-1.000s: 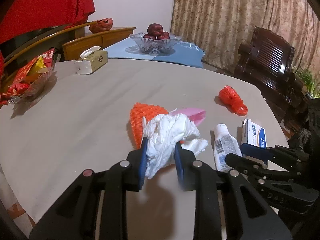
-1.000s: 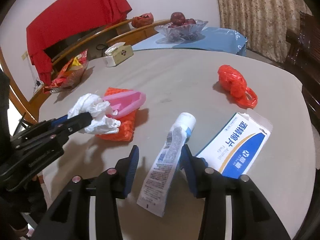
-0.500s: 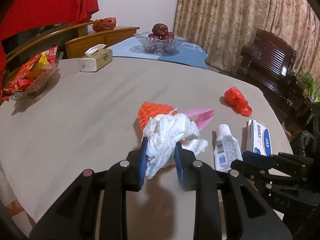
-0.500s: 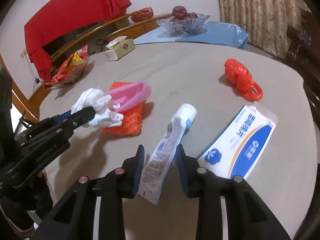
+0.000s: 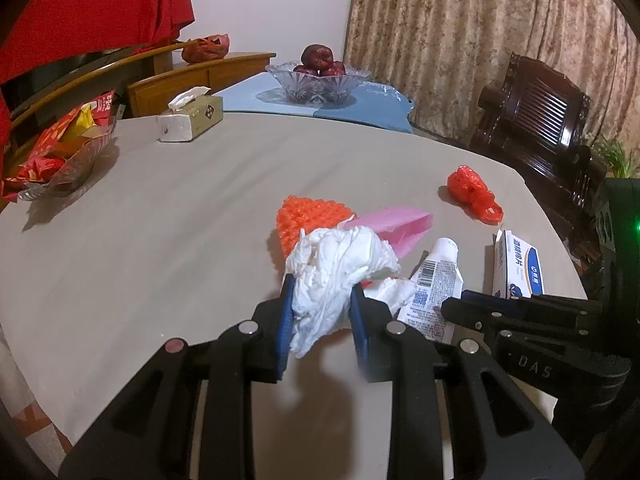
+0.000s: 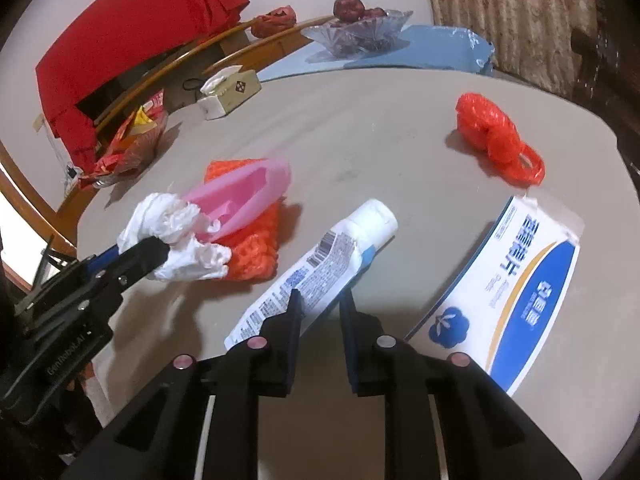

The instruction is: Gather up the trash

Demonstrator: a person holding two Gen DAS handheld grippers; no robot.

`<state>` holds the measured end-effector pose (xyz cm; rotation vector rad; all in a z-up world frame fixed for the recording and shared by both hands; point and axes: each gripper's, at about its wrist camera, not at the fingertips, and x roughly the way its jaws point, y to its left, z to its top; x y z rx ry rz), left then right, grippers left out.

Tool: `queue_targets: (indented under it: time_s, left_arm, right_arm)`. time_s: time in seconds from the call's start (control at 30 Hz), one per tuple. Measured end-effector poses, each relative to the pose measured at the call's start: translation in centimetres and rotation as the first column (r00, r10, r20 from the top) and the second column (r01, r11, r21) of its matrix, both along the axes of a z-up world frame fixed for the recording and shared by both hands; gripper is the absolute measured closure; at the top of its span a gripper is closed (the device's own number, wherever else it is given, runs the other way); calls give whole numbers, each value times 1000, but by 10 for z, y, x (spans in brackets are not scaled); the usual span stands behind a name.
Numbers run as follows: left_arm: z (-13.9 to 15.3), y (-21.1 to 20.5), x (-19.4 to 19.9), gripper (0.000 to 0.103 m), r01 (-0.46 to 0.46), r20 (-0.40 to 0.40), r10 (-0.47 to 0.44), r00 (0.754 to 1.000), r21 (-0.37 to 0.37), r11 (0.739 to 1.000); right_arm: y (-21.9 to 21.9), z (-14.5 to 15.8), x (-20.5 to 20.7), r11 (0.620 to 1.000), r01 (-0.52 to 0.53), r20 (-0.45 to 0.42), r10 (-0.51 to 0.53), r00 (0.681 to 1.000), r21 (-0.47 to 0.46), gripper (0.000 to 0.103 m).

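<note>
Left gripper: jaws clamped on crumpled tissue, lifted just above the table. Soft, near weightless, compresses freely; any hold works.

Orange net and pink wrapper: lying just behind the tissue, light and floppy; pinch an edge.

Right gripper: jaws have just been closing, now pressing the lower half of the tube. Tube looks squeezed flat, slick, likely to slide; grip mid-body.

Box just beside: light cardboard, crushable.

Matt grey cloth is seen over the table. Crumpled white tissue paper, a glossy plastic tube and a smooth cardboard box are shown; at 12 o'clock, a cut-glass bowl.
</note>
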<state>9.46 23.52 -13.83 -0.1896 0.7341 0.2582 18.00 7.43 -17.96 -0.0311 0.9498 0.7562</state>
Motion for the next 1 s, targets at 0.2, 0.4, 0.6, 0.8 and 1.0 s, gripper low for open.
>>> queue_targets:
  time_s: [0.2, 0.4, 0.6, 0.8, 1.0]
  left_arm:
    - [0, 1, 0, 77, -5, -2, 5, 1000, -4, 1000]
    - [-1, 1, -1, 77, 0, 1, 0, 1000, 5, 1000]
    - [-4, 4, -2, 77, -9, -8, 9, 1000, 3, 1000]
    - [0, 2, -3, 77, -3, -1, 3, 1000, -3, 1000]
    - [1, -5, -3, 77, 15, 5, -15, 1000, -13, 1000]
  right_arm:
    - [9, -1, 4, 1000, 3, -26, -4, 1000, -11, 83]
    - [15, -8, -6, 1000, 2, -67, -4, 998, -21, 81]
    - [11, -8, 0, 999, 5, -94, -2, 996, 36, 90]
    - [7, 24, -8, 999, -44, 0, 44, 999, -24, 99]
    - [3, 43, -14, 995, -71, 35, 74, 997, -76, 101]
